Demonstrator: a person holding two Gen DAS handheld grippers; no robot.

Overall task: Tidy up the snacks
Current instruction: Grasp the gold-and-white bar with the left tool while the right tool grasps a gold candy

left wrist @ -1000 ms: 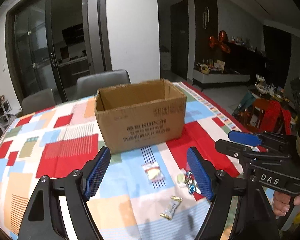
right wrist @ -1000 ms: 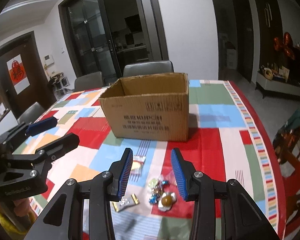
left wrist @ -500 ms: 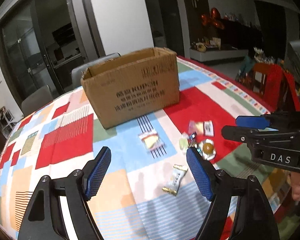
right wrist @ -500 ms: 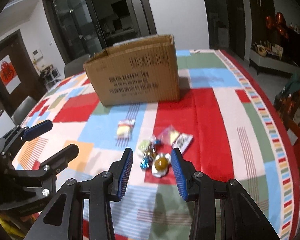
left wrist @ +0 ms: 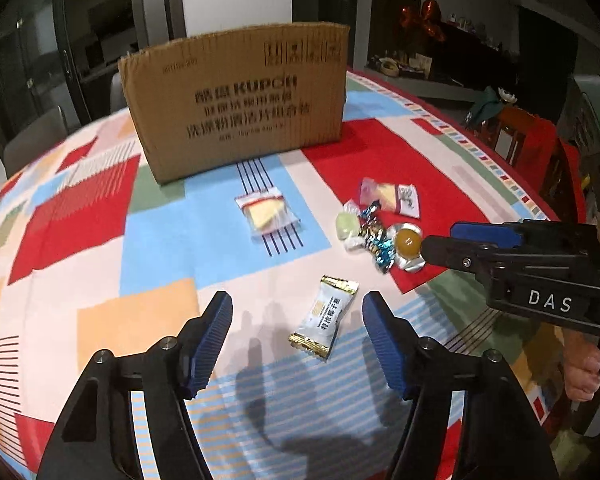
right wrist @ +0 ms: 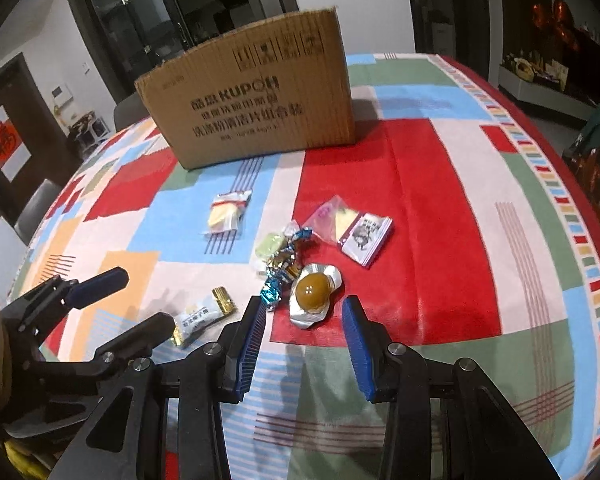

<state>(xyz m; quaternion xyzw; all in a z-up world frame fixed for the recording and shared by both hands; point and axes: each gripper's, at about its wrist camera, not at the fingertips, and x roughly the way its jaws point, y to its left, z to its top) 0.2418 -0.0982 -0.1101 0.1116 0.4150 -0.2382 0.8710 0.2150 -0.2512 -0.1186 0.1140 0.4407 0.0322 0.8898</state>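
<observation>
A cardboard box point(left wrist: 236, 100) point(right wrist: 256, 96) stands at the back of the table. Snacks lie in front of it: a white and gold sachet point(left wrist: 326, 322) point(right wrist: 202, 316), a clear bag with a yellow cake point(left wrist: 266, 216) point(right wrist: 226, 214), a foil cup with an orange jelly point(left wrist: 408, 244) point(right wrist: 312, 292), several small wrapped candies point(left wrist: 364, 232) point(right wrist: 280, 258) and a pink and white packet point(left wrist: 392, 196) point(right wrist: 348, 230). My left gripper point(left wrist: 298, 344) is open low over the sachet. My right gripper point(right wrist: 304, 344) is open just short of the jelly cup.
The table wears a patchwork cloth point(left wrist: 80, 208) of red, blue and cream. Grey chairs point(left wrist: 32, 140) stand behind it on the left. The table's edge point(right wrist: 580, 184) curves off on the right, with a red chair point(left wrist: 532, 140) beyond.
Both grippers have moved forward and down toward the snacks. The left now frames the white and gold sachet, the right is close to the jelly cup. Both stay open.
</observation>
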